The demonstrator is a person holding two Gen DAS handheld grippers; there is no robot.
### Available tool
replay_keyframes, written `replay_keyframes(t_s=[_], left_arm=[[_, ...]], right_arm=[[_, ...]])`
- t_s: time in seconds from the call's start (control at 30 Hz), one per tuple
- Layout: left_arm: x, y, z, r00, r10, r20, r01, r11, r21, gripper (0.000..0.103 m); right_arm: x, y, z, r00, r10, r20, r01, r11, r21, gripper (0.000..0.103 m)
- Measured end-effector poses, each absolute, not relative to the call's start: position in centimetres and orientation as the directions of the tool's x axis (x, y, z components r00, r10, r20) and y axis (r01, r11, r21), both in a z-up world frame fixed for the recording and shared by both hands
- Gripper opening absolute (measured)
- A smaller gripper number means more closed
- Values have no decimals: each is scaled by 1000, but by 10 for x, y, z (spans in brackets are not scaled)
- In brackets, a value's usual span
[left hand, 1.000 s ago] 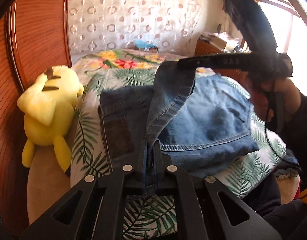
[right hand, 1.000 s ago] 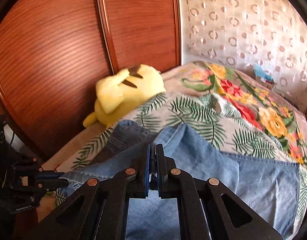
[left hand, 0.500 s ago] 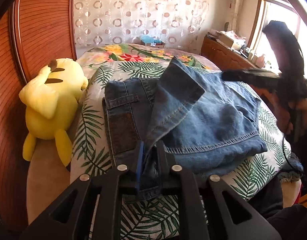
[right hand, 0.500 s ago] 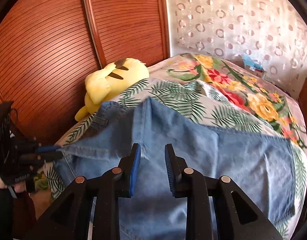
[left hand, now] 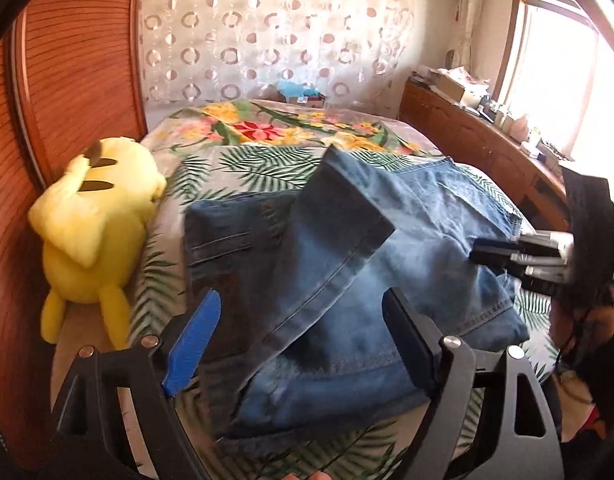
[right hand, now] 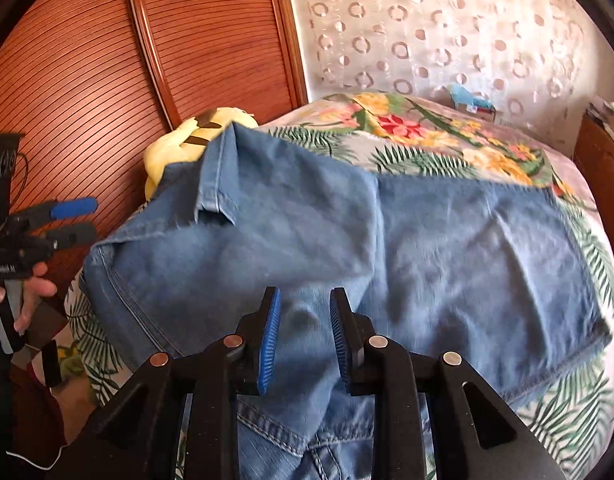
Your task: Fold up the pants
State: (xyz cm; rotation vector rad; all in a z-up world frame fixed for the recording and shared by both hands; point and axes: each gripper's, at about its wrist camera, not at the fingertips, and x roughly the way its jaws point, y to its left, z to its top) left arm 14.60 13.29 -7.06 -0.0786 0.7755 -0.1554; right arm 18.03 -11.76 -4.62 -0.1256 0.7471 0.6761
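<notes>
Faded denim pants, hemmed leg folded over

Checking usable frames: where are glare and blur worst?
Left wrist view: the window is blown out white and the jeans are motion-smeared. Right wrist view: even light, the jeans soft, wardrobe door lines bowed by the fisheye.

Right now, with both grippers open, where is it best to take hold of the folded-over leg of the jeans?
Probably at the hem of the folded-over leg: its stitched cuff lies on top, edge exposed. The left gripper could come along the leg from the near side and pinch one hem corner.
</notes>
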Motion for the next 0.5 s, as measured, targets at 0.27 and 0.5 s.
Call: replay_keyframes(t_s=[0.27,0.5], left_arm=[[182,100,-74,689,-191,-699,134,982,-136,84],[206,75,-78,675,-206,-708,168,978,-124,81]], right_arm=[[165,-132,-66,603,458,-653,-543,836,85,27],[164,-139,-75,611,452,-650,-512,852,112,29]])
